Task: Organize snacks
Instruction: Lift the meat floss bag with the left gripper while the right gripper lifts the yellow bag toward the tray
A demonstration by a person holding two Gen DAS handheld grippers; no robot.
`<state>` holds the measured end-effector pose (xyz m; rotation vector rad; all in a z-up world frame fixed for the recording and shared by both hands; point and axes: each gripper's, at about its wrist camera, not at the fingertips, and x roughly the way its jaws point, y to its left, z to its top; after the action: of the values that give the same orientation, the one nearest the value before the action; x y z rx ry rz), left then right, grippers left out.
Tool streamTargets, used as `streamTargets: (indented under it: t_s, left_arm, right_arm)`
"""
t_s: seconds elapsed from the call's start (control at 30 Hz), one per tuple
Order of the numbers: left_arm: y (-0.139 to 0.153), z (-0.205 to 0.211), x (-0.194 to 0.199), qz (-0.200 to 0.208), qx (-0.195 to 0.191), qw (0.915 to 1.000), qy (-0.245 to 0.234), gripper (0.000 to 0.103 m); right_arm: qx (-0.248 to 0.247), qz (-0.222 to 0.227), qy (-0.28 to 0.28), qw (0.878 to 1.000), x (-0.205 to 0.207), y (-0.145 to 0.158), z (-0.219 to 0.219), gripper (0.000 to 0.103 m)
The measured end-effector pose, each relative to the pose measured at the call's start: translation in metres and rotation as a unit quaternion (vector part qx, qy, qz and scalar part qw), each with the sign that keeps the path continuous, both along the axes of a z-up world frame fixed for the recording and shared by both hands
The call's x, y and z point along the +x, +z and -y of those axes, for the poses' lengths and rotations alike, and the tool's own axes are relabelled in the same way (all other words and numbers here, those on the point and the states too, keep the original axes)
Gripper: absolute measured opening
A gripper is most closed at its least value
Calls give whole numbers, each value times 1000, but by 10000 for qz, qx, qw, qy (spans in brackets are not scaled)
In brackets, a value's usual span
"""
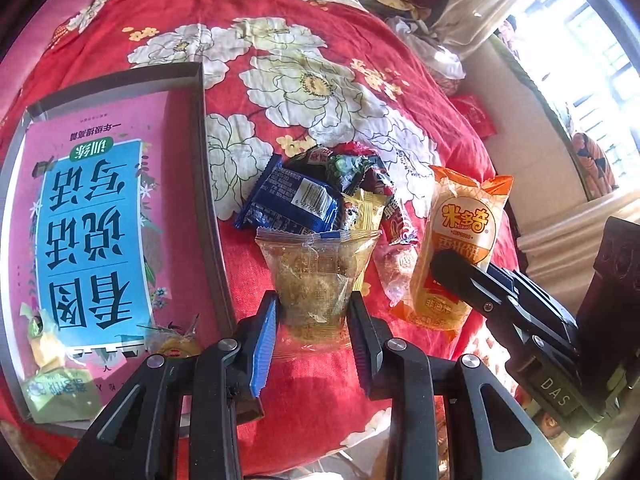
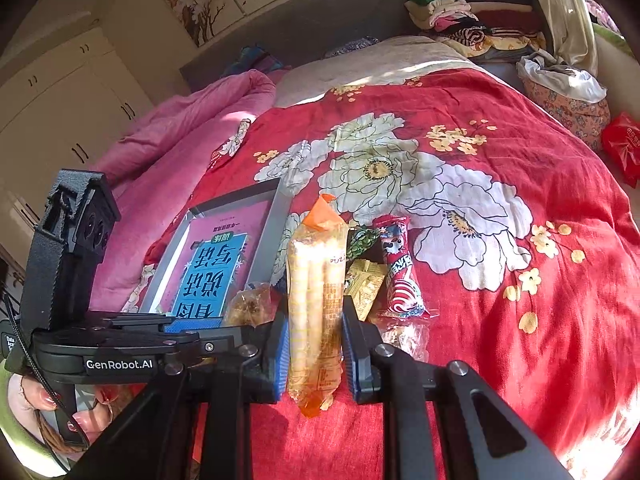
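Note:
A pile of snacks lies on the red flowered bedspread (image 1: 328,32). My left gripper (image 1: 314,314) is shut on a clear-wrapped brown cake (image 1: 316,276), also seen in the right wrist view (image 2: 252,304). My right gripper (image 2: 316,344) is shut on an orange rice-stick pack (image 2: 316,308), which shows in the left wrist view (image 1: 456,240) beside the pile. A blue packet (image 1: 292,200), a yellow packet (image 1: 362,210) and a red candy pack (image 2: 398,276) lie behind. A grey tray (image 1: 200,128) with a pink book (image 1: 92,232) holds a few snacks (image 1: 48,360).
A pink quilt (image 2: 168,152) lies left of the tray. Folded clothes (image 2: 472,16) are stacked at the bed's head. A red bag (image 2: 620,148) sits at the right bed edge. A window (image 1: 580,60) and sill are on the right.

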<state>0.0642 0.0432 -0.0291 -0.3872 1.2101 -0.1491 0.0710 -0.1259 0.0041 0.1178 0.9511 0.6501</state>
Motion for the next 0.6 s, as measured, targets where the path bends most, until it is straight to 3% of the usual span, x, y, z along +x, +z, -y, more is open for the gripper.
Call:
streamTargets:
  t_s: [0.6]
  left_arm:
    - [16, -24, -15, 254, 38, 9994, 219, 35]
  right_arm:
    - [-68, 169, 136, 9997, -10, 16, -16, 23]
